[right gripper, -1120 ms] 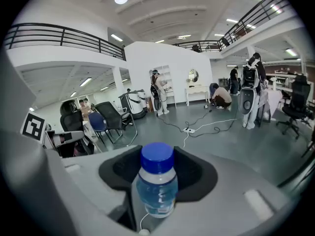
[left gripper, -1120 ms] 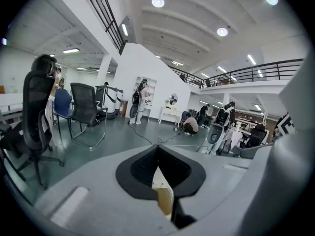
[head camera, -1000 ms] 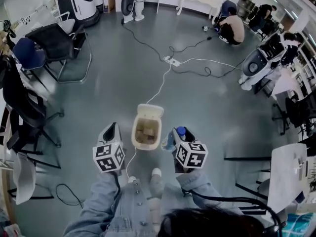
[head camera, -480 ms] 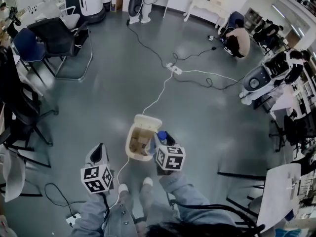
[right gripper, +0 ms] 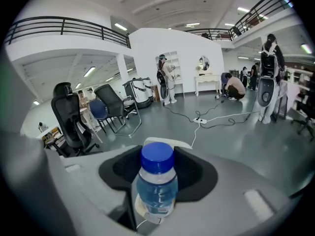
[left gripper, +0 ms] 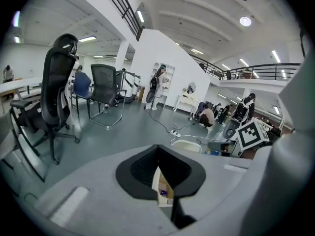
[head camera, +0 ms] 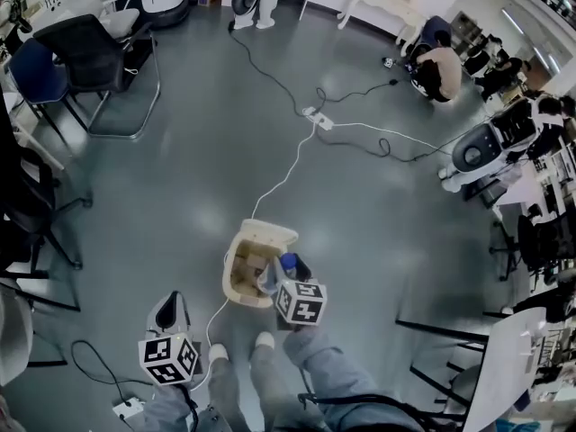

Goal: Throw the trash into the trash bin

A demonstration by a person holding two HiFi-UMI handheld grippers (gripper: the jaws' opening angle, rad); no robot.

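Note:
The cream trash bin (head camera: 230, 274) stands open on the grey floor, with cardboard scraps inside. My right gripper (head camera: 283, 274) is shut on a clear water bottle with a blue cap (head camera: 288, 261), and the bottle sits at the bin's right rim. In the right gripper view the bottle (right gripper: 156, 188) stands upright between the pads of the right gripper (right gripper: 157, 175), with the bin's lid (right gripper: 183, 144) just behind it. My left gripper (head camera: 169, 308) hangs lower left of the bin. In its own view the left gripper (left gripper: 162, 186) pinches a thin cream-and-brown scrap (left gripper: 163, 190); the bin (left gripper: 188, 144) lies ahead.
A white cable (head camera: 283, 175) runs from a power strip (head camera: 316, 118) to the bin. The person's shoes (head camera: 263, 339) stand just below it. Office chairs (head camera: 90, 54) stand at the left, another power strip (head camera: 127, 409) lies lower left, and a white table (head camera: 513, 349) stands at the right.
The right gripper with the bottle has come down and leftward to the bin's right rim. The left gripper has dropped and drawn back from the bin toward the person.

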